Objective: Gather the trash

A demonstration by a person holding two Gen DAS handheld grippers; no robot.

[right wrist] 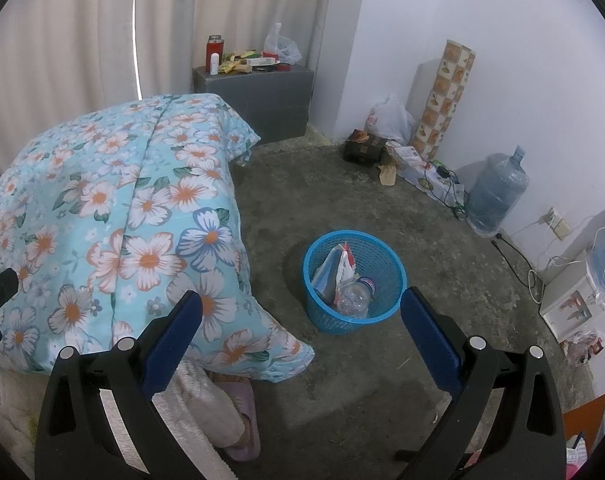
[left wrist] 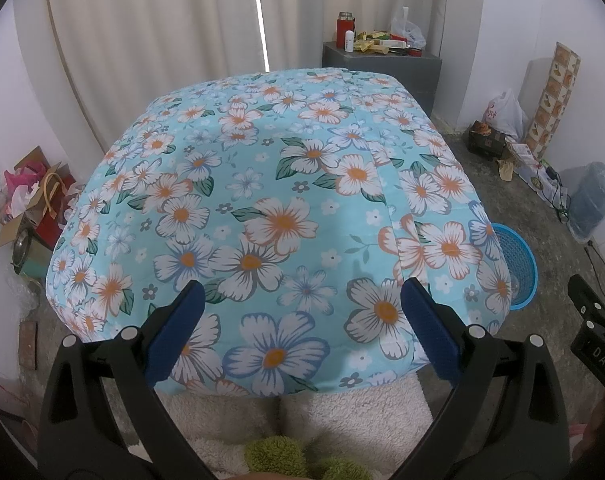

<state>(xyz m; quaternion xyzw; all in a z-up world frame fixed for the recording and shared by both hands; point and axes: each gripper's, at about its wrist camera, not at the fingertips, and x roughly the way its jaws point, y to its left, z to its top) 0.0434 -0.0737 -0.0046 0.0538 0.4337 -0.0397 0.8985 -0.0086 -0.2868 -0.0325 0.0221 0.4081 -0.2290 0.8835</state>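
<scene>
A blue mesh basket [right wrist: 354, 280] stands on the concrete floor beside the table. It holds a crushed clear plastic bottle [right wrist: 355, 298] and a flat white-and-red wrapper [right wrist: 340, 270]. In the left wrist view only its right part, the basket [left wrist: 520, 268], shows past the table edge. My right gripper [right wrist: 302, 306] hangs open above the floor, just in front of the basket, with nothing between its fingers. My left gripper [left wrist: 302, 296] is open over the near end of the floral tablecloth [left wrist: 262, 208], also holding nothing. No loose trash lies on the cloth.
A grey cabinet [right wrist: 262, 92] with bottles and packets stands by the curtain. Along the right wall are plastic bags [right wrist: 388, 118], a dark box [right wrist: 364, 146], a water jug [right wrist: 496, 194] and cables. Cardboard and bags [left wrist: 34, 200] pile up left of the table. A slippered foot [right wrist: 242, 420] is near.
</scene>
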